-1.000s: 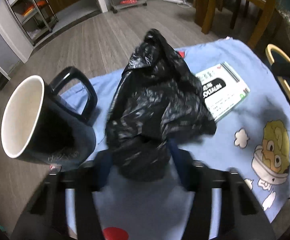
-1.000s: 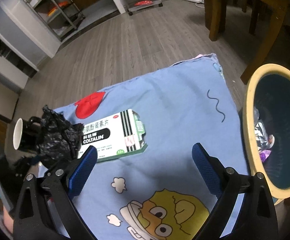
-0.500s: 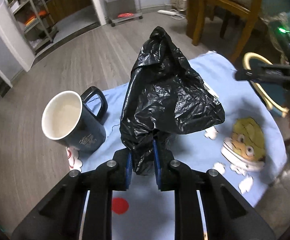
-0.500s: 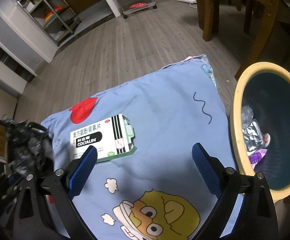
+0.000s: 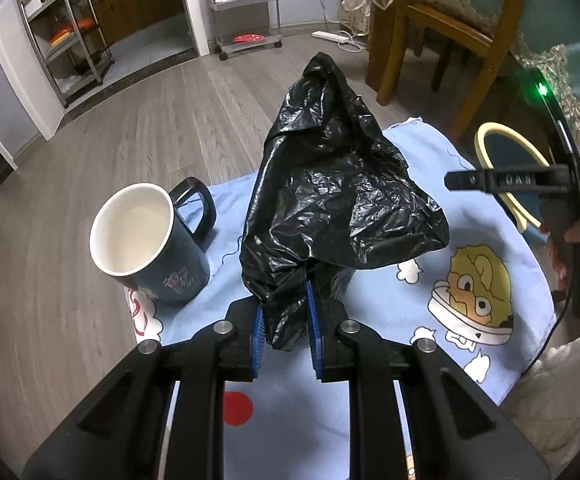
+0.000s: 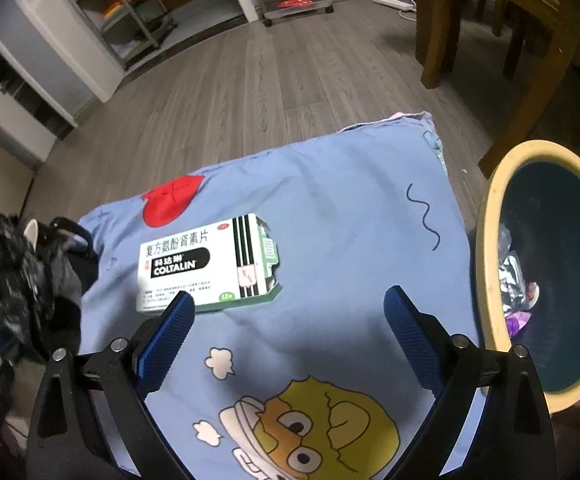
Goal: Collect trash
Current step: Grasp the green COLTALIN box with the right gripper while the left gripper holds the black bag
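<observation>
Black plastic bag (image 5: 330, 200): crumpled trash bag, pinched at its lower end and raised over the cloth, its peak pointing to 12 o'clock in the left wrist view; in the right wrist view it is a blurred dark mass at 9 o'clock.
Left gripper (image 5: 286, 332): blue pads pressed in on the bag's gathered bottom from both sides.
Right gripper (image 6: 290, 340): fingers spread wide with nothing between them, hovering over the cloth; blue pad (image 6: 166, 340) on one side, its twin opposite.
Cloth (image 6: 330, 220): light blue, printed with a yellow cartoon face, white puffs, a red shape and a dark squiggle, spread over the work surface.
Medicine box (image 6: 206, 264): white and green carton marked COLTALIN, lying flat on the cloth at about 10 o'clock from the right gripper, one end torn open; the left finger tip overlaps its near corner in view, and I cannot tell whether they touch.
Mug (image 5: 150, 248): dark outside, pale inside, standing on the cloth at 9 o'clock of the bag, handle turned away from the camera.
Bin (image 6: 490, 260): yellow-rimmed, dark inside, off the cloth's edge at 3 o'clock in the right wrist view, with foil and small wrappers inside.
Chair (image 5: 430, 32): wooden, on the grey plank floor beyond the cloth, toward 1 o'clock.
</observation>
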Demonstrator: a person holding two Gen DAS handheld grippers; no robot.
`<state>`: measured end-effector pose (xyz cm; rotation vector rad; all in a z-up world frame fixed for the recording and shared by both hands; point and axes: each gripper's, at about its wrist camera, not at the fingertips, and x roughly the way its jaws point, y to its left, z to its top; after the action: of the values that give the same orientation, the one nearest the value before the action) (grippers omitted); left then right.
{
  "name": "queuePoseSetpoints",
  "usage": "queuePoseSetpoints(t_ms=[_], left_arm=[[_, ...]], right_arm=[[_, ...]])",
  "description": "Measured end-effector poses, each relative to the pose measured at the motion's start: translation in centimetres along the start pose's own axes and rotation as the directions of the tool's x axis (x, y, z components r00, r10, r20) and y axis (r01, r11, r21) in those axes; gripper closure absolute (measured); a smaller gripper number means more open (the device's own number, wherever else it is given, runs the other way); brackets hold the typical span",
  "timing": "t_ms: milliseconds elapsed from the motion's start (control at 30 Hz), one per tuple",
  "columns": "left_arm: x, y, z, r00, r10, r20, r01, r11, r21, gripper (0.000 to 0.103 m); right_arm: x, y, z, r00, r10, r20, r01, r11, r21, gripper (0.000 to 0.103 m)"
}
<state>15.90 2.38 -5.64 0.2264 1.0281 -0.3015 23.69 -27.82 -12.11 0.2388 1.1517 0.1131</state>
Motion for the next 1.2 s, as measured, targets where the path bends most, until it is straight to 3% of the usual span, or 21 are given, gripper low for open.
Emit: queuePoseSetpoints(t_ms=[133, 267, 400, 533, 600, 800, 900, 1100, 1200], left_arm=[[0.3, 0.8, 0.2, 1.0, -0.003, -0.004, 0.003, 1.0, -0.023, 0.086], [-0.1, 2.1, 0.2, 1.0, -0.01, 0.003, 0.01, 0.998, -0.059, 0.086], [-0.2, 3.0, 0.2, 1.0, -0.011, 0.002, 0.011, 0.996, -0.092, 0.086], [-0.3, 3.8, 0.2, 1.0, -0.02, 0.001, 0.02, 0.992, -0.123, 0.086], [-0.3, 4.1, 0.2, 1.0, -0.03, 0.0, 0.03, 0.99, -0.135, 0.086], [0.2, 4.2, 0.4, 0.999, -0.04, -0.019, 0.037, 0.991, -0.131, 0.086], [0.6, 4.7, 0.5, 0.998, -0.046, -0.032, 0.041, 0.989, -0.143, 0.086], [2.1, 4.9, 0.9, 0.995, -0.067, -0.07, 0.055, 0.984, -0.169, 0.086], [2.6, 4.7, 1.0, 0.995, -0.066, -0.081, 0.052, 0.985, -0.165, 0.086]], right_arm=[[0.3, 0.3, 0.0, 1.0, 0.032, 0.0, -0.032, 0.999, -0.016, 0.008], [0.4, 1.9, 0.4, 0.998, 0.05, 0.026, -0.046, 0.992, -0.12, 0.008], [1.5, 4.1, 0.3, 0.997, 0.075, 0.001, -0.074, 0.976, -0.206, 0.008], [2.9, 7.4, -0.4, 0.998, 0.05, -0.039, -0.061, 0.921, -0.386, 0.008], [3.7, 8.7, -0.6, 0.997, 0.027, -0.072, -0.059, 0.874, -0.482, 0.008], [5.0, 11.7, -0.2, 0.991, -0.007, -0.132, -0.094, 0.666, -0.74, 0.008], [6.5, 12.0, -0.3, 0.981, -0.04, -0.191, -0.132, 0.582, -0.803, 0.008], [9.0, 12.8, -0.5, 0.974, -0.098, -0.206, -0.155, 0.38, -0.912, 0.006], [10.0, 13.4, -0.6, 0.974, -0.122, -0.191, -0.145, 0.314, -0.938, 0.006]])
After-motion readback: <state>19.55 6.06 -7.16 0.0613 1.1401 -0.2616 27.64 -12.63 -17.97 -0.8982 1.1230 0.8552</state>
